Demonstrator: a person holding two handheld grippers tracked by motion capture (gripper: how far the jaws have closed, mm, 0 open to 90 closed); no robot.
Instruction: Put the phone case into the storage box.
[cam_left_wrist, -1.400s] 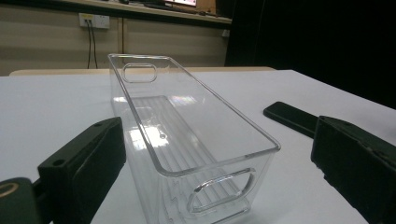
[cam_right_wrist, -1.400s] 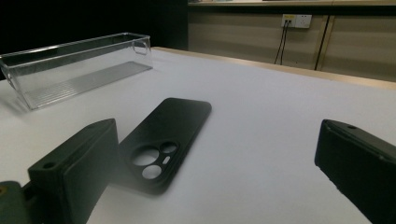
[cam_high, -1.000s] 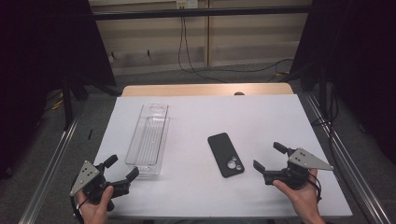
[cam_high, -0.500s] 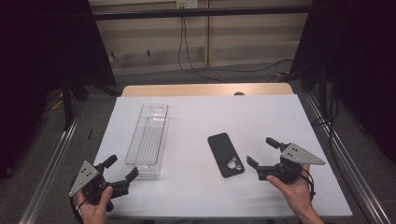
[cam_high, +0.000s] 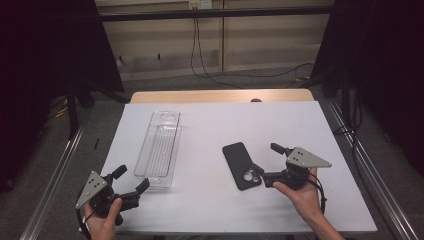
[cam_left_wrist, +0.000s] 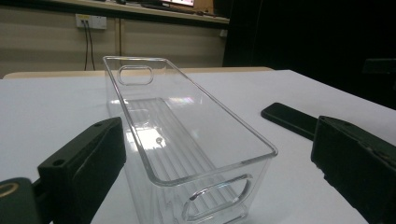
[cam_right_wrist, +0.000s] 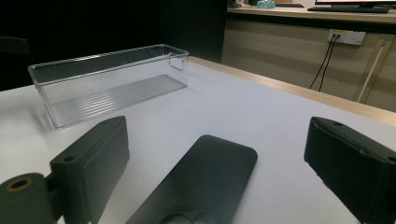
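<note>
Since a second ago, the right gripper (cam_high: 267, 165) has slid in toward the black phone (cam_high: 242, 165), and now its spread-apart jaws sit at the phone's near end, by the camera rings; the phone and the clear plastic bin (cam_high: 160, 149) have not moved. That phone lies flat, face down, on the white table (cam_high: 280, 120), a bit right of the middle and well apart from the bin. In the right gripper view the phone (cam_right_wrist: 201, 179) runs straight up between the two black jaws, which do not touch it yet. It looks thin, hard and smooth, so it will likely be slippery and hard to lift off a flat top. It could also crack if it drops. A good place to pinch it is probably across its two long sides, near the middle, so it does not tip. The left gripper (cam_high: 127, 186) waits at the near end of the bin with its jaws wide apart too, holding nothing. Seen from the left gripper view, the bin (cam_left_wrist: 187, 140) looks light and stiff, with a cut-out handle at each end.
</note>
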